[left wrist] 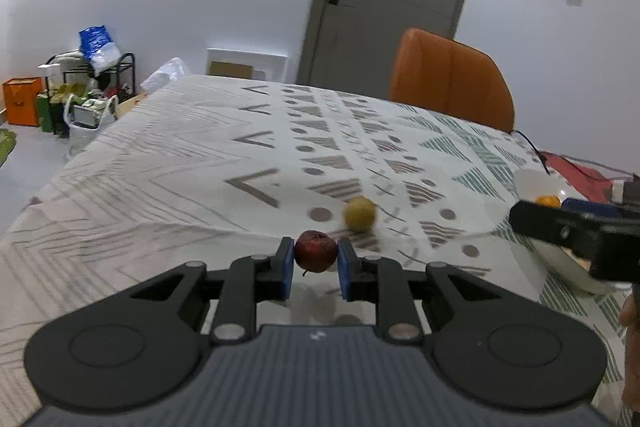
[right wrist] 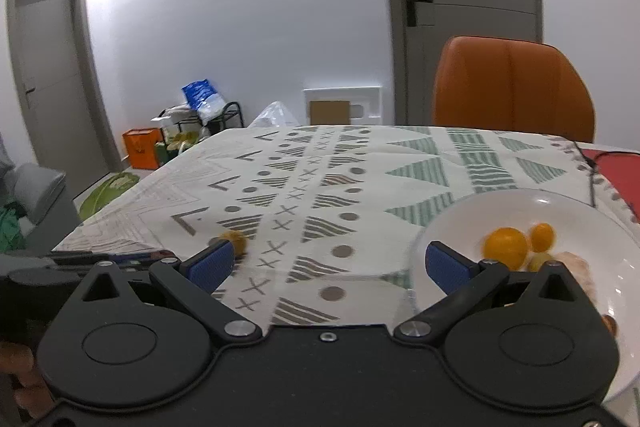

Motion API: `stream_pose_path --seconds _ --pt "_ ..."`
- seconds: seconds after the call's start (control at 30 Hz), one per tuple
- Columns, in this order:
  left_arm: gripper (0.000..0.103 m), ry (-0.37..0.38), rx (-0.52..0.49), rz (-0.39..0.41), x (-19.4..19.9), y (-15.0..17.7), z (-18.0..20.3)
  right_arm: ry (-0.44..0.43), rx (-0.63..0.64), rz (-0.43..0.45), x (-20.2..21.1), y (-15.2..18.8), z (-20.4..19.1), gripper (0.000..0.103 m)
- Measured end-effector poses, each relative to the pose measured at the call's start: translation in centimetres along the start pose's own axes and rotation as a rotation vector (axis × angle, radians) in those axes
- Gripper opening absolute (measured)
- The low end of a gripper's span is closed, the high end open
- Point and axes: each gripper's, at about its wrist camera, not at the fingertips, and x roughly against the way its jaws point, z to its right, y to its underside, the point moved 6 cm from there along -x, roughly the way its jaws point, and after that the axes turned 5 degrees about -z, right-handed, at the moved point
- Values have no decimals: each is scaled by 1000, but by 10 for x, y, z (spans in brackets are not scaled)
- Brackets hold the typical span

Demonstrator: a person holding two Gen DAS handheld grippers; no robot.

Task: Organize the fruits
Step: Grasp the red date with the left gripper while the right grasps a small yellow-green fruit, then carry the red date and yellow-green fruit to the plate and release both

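One small dark-red round fruit (left wrist: 315, 251) is pinched between the closed blue pads of the left gripper (left wrist: 316, 259), while the right gripper (right wrist: 328, 263) is held wide open and empty beside the white bowl (right wrist: 580, 211); being round, it could be squeezed out and dropped short.

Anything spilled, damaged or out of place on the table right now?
One yellow-green fruit lies loose on the tablecloth, outside the white bowl. The left gripper grips a dark red fruit. Nothing looks spilled or damaged.
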Motion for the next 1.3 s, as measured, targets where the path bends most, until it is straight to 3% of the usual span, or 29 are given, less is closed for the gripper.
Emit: stream_pose_path --seconds 0.87,0.9,0.93,0.97,1.3 --pt "21 -74 138 56 33 -5 -75 -135 71 -163 -81 -14 -64 48" --pt "21 -76 141 56 33 -5 -77 -139 68 -168 -83 -13 -64 43" --pt "21 -78 143 57 34 -5 -78 -146 66 -177 -86 -12 -65 29" --pt "21 -79 146 58 35 -5 -79 -155 67 -188 -89 -11 -67 24" --pt "21 -47 130 72 38 -10 -64 -155 54 -131 -62 -14 -59 23"
